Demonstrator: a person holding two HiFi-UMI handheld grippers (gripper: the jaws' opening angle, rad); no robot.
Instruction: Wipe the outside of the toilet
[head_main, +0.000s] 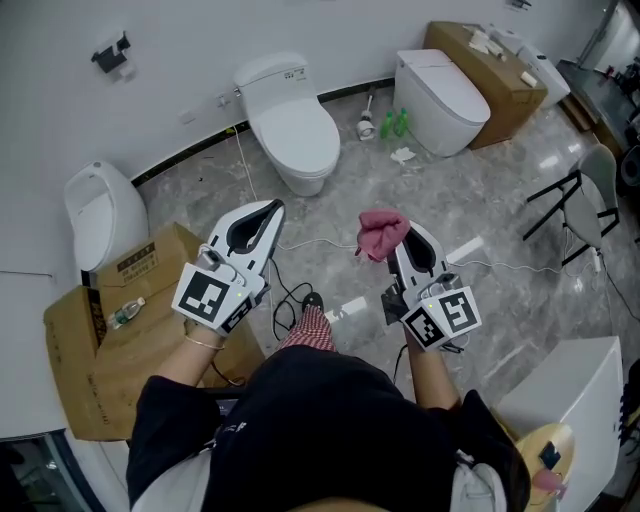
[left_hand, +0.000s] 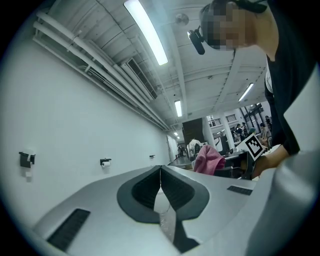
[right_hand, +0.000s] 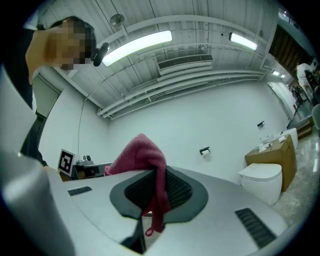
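Under me the grey marble floor (head_main: 480, 210) carries a white toilet (head_main: 292, 125) by the wall, a second toilet (head_main: 440, 100) beside a cardboard box (head_main: 500, 85), green bottles (head_main: 394, 124) between the two, and a white cable (head_main: 318, 243) trailing across.

Black top (head_main: 330, 420); white left gripper (head_main: 270, 210) and right gripper (head_main: 405, 242) with marker cubes (head_main: 212, 297)

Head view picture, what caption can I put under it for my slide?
Person faces a white toilet, pink cloth clamped in the right gripper, left gripper empty.
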